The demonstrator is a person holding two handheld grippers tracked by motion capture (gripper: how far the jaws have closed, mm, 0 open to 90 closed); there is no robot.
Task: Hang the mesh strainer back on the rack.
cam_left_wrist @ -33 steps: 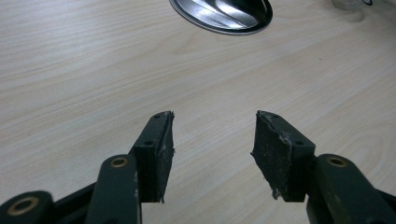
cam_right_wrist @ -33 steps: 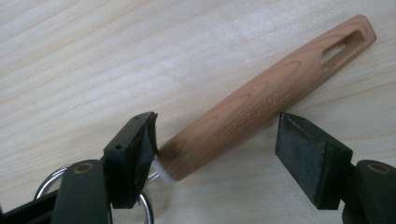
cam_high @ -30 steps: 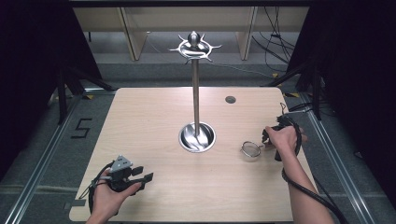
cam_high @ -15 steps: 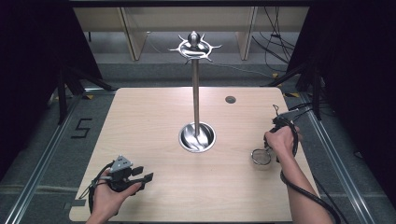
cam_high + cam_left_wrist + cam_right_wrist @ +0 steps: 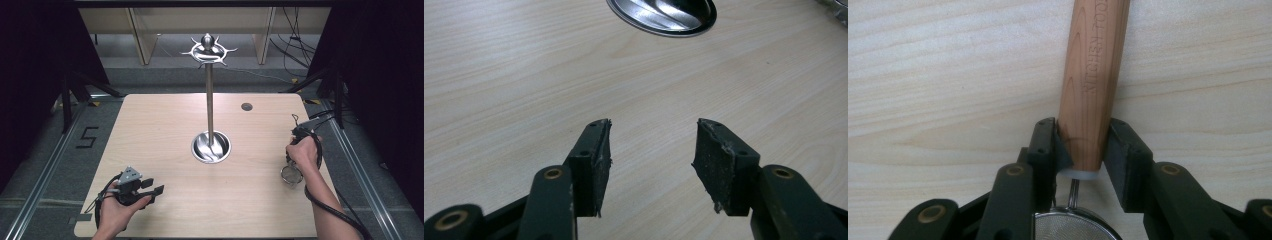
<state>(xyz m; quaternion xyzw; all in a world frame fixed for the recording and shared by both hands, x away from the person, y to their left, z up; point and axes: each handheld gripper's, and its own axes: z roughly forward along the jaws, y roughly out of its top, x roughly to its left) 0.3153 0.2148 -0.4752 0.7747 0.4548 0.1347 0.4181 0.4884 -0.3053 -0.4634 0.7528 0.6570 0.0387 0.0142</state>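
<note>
Near the tabletop's [image 5: 165, 125] front edge, our left hand-held gripper [image 5: 651, 165] waits with jaws apart; at the right, our right hand-held gripper [image 5: 1080, 150] clamps the strainer's wooden handle [image 5: 1093, 75]. We should carry it level toward the hook stand [image 5: 210, 100].

A table [image 5: 165, 125] spans the middle of the high view. A tall stand [image 5: 210, 95] rises from its base at the table's centre. A small disc [image 5: 246, 106] lies upper right of it. The left gripper [image 5: 142, 189] sits at lower left. The right gripper [image 5: 295, 162] at right holds a strainer [image 5: 291, 174] by its handle [image 5: 1090, 80].
</note>
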